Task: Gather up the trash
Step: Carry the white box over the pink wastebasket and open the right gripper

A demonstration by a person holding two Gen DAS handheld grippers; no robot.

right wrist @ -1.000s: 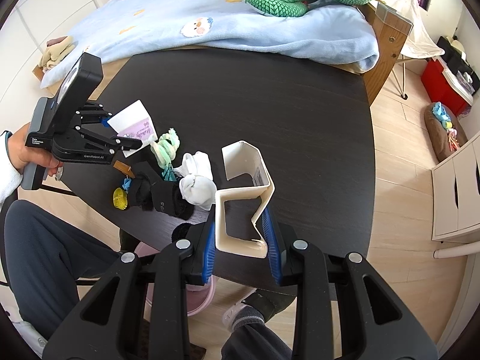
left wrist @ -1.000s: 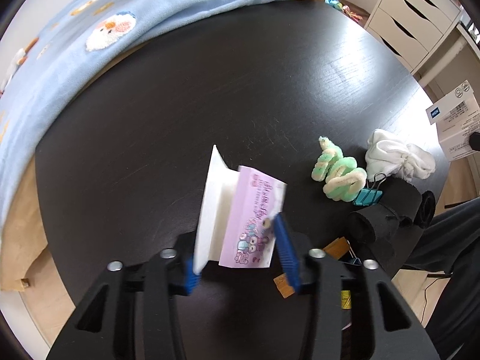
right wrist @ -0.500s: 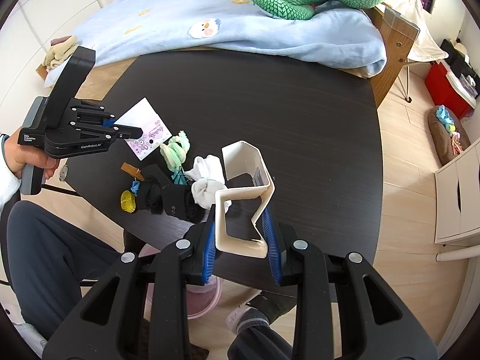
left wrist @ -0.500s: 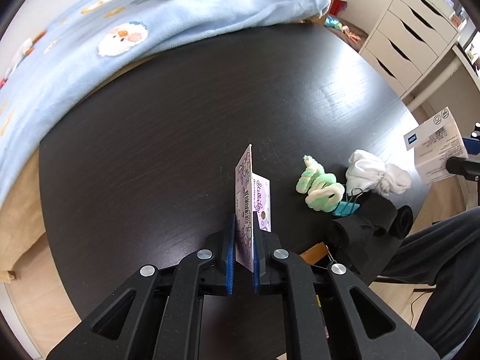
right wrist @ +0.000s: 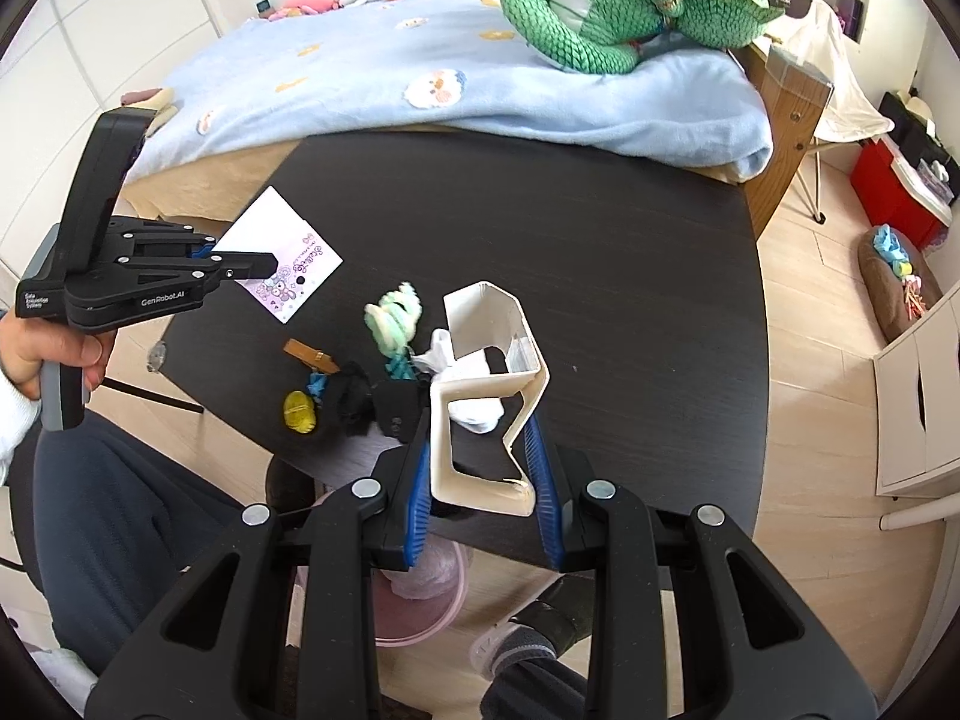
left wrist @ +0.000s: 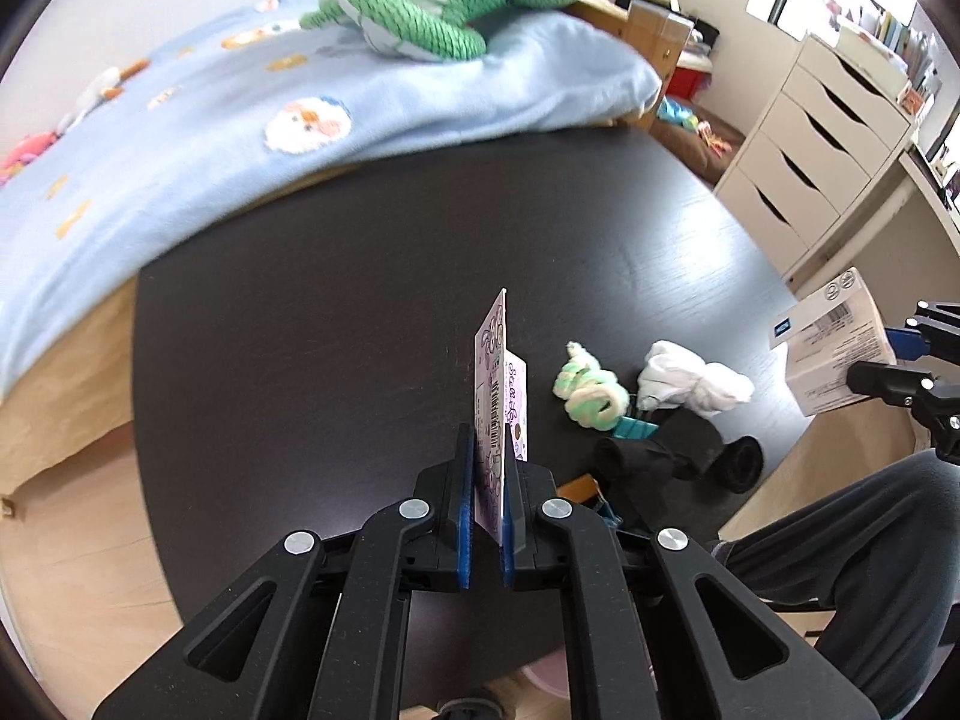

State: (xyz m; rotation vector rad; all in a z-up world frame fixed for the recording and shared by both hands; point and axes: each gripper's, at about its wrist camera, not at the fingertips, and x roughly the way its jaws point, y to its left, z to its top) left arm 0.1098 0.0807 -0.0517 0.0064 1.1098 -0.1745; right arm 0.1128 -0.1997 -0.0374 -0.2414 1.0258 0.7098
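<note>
1. Trash in hand: the left gripper (left wrist: 485, 480) has its jaws clamped flat on a pink printed card (right wrist: 282, 276), lifted clear of the dark surface (left wrist: 360, 312).
2. Right gripper (right wrist: 480, 468) jaws pinch a bent white carton piece (right wrist: 492, 384), part open around it.
3. Risk: the thin card could slip or swing out.
4. Risk: the springy carton may pop free near the pink bin (right wrist: 420, 606).

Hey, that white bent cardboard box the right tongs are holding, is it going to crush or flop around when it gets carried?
Probably light and fairly stiff: the flattened white box keeps its folded shape sticking out of the right tongs. It looks crushable, since its walls are thin, open and already creased. Its free end might sway, being held only by the near end.
</note>
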